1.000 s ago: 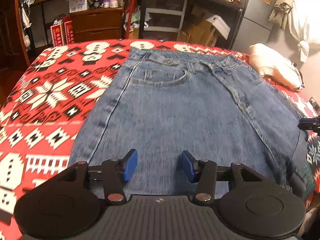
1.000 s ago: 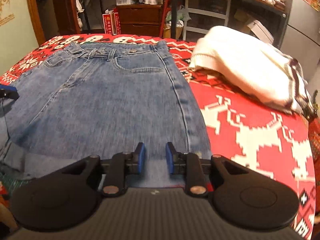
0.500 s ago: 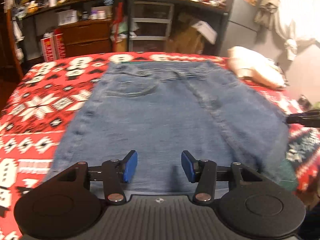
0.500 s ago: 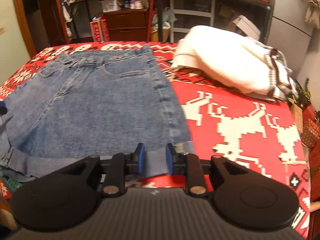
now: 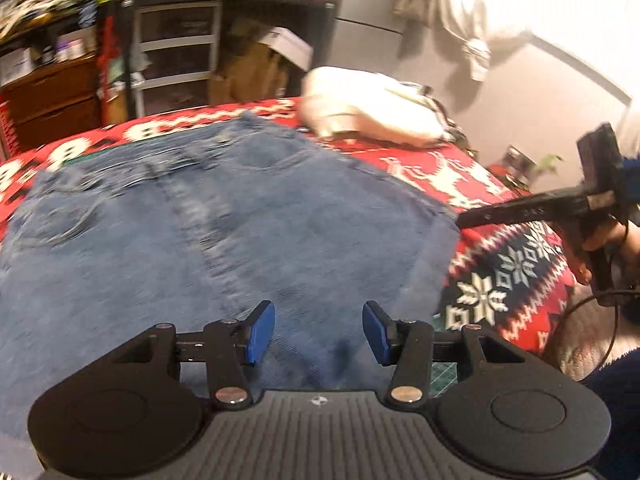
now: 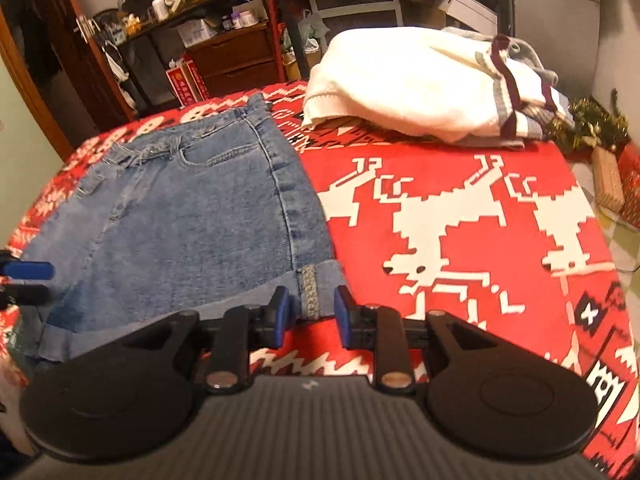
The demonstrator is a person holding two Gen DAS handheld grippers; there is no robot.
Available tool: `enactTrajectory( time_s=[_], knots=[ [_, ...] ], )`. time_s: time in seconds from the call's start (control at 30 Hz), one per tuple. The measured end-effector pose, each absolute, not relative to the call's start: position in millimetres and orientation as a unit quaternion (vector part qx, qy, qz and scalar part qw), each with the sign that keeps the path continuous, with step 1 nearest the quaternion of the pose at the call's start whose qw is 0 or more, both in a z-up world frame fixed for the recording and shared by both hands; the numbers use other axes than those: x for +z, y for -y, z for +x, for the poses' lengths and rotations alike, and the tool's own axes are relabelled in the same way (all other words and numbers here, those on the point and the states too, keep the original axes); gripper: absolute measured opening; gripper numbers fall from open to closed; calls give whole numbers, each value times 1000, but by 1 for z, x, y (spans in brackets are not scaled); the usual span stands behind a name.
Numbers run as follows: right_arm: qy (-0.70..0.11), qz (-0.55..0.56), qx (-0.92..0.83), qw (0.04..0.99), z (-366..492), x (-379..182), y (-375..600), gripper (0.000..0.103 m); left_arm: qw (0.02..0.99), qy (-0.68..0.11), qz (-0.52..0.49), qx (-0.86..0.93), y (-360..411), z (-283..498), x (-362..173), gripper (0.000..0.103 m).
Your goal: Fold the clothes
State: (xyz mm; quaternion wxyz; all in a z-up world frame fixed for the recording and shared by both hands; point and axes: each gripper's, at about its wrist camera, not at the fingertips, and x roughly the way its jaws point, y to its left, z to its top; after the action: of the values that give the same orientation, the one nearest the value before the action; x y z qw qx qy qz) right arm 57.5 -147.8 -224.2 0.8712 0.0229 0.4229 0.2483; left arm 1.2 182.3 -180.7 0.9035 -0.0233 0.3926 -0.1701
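The denim shorts (image 6: 192,216) lie flat, waistband away, on the red patterned blanket (image 6: 460,208), ready for folding, with the left claw (image 5: 318,334) parted and empty above the denim while the right claw (image 6: 308,312), opening, straddles the cuffed hem corner without gripping.

From my left claw's view the blue denim shorts (image 5: 224,240) are smeared with blur, their left part cut off by the edge. The cluttered dark shelves (image 5: 132,8) far behind are too blurred to read. My right hand (image 5: 608,240) is cropped at the right edge.
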Motion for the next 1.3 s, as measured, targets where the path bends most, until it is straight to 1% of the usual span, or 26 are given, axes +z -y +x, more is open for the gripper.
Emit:
enactTrajectory(
  time_s=[0.23, 0.5, 0.57, 0.67, 0.8, 0.87, 0.9, 0.93, 1.03, 1.1, 1.3],
  knots=[
    [-424, 97, 247, 866, 67, -236, 173, 28, 893, -395, 13, -215, -139, 10, -184, 48],
    [-441, 214, 283, 824, 78, -247, 177, 29, 887, -382, 63, -251, -93, 23, -183, 48],
    [-439, 243, 282, 818, 79, -247, 181, 23, 884, -379, 81, -263, -79, 27, -187, 48],
    [-434, 272, 274, 814, 79, -245, 187, 19, 878, -374, 118, -273, -57, 32, -194, 48],
    [-423, 282, 270, 818, 78, -241, 186, 17, 875, -357, 197, -262, -34, 31, -203, 48],
    [-420, 291, 272, 816, 79, -240, 187, 17, 872, -345, 233, -256, -26, 29, -205, 35],
    [-420, 295, 271, 814, 79, -240, 187, 17, 872, -344, 240, -254, -26, 29, -206, 23],
    [-419, 299, 271, 813, 80, -241, 188, 17, 871, -342, 246, -252, -27, 29, -207, 19],
    [-421, 307, 267, 811, 80, -244, 190, 18, 882, -354, 185, -251, -42, 34, -202, 13],
    [-421, 301, 259, 816, 76, -246, 192, 23, 890, -356, 147, -243, -51, 36, -197, 10],
    [-422, 310, 243, 816, 60, -252, 200, 24, 898, -359, 115, -228, -65, 40, -192, 10]
  ],
)
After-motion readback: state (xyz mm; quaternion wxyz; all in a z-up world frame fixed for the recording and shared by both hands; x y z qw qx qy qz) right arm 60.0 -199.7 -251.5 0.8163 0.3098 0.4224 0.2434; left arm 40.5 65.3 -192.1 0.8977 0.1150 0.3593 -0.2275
